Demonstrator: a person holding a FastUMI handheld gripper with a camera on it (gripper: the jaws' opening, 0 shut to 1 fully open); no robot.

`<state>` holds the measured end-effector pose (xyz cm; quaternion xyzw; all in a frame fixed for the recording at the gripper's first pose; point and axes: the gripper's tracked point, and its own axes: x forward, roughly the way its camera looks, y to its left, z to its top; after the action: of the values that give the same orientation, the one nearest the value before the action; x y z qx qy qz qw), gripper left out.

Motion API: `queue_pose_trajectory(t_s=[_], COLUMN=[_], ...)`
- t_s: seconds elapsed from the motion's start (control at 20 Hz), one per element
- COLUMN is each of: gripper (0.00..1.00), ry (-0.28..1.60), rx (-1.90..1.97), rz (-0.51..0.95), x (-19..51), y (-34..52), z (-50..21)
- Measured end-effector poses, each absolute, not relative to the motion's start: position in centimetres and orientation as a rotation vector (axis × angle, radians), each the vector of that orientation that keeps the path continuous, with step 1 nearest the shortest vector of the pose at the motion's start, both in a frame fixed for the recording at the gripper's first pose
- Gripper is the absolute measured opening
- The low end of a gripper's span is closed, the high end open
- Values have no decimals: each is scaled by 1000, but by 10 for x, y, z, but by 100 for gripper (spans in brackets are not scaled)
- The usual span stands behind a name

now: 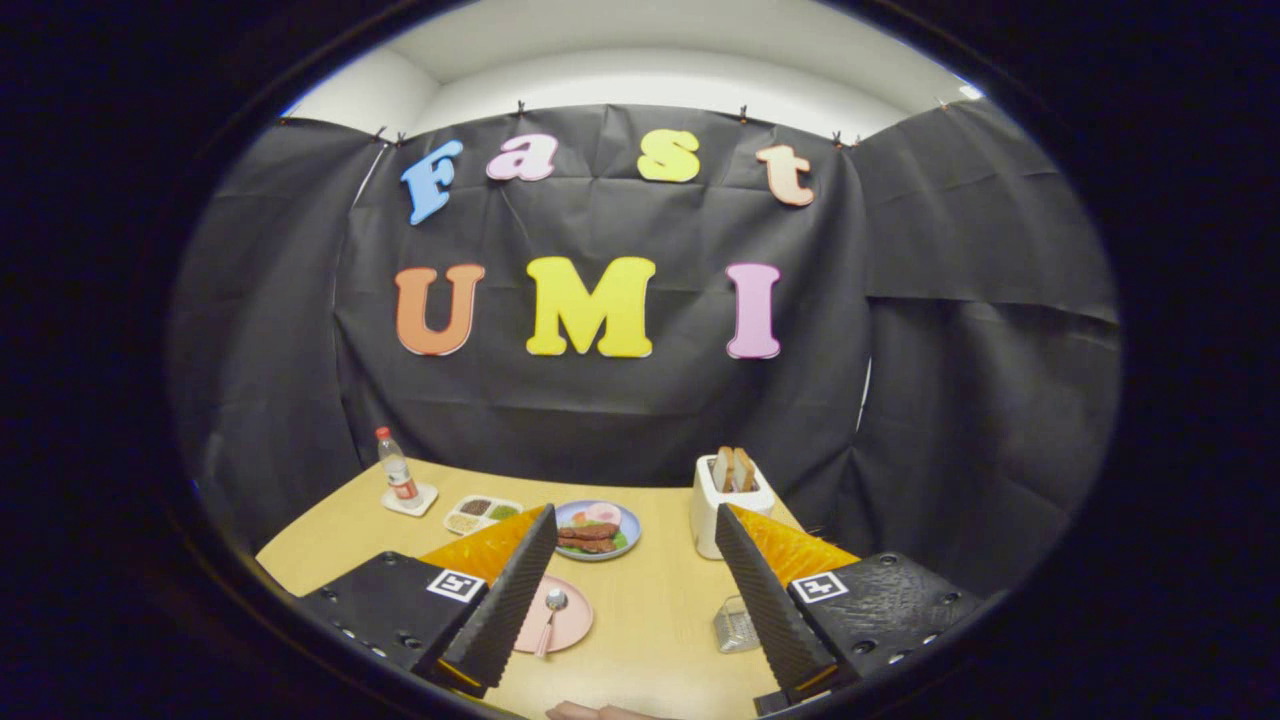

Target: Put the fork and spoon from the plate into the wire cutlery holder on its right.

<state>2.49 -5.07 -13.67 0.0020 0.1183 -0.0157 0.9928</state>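
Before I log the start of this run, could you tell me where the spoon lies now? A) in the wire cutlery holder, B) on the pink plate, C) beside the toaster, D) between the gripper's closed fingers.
B: the spoon rests on the pink plate, partly hidden by one finger of the open gripper, apart from the wire cutlery holder.

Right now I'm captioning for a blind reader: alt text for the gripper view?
The open gripper hovers above a wooden table, holding nothing; a pink plate with a spoon lies below, a wire cutlery holder to its right.
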Motion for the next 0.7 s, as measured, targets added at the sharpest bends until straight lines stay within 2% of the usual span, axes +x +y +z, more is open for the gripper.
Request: queue_pose_trajectory(t_s=[0.3,0.7], gripper=[95,95], ry=[385,638], rx=[-33,-35], rz=[35,29], x=[51,85], y=[0,43], z=[-227,-355])
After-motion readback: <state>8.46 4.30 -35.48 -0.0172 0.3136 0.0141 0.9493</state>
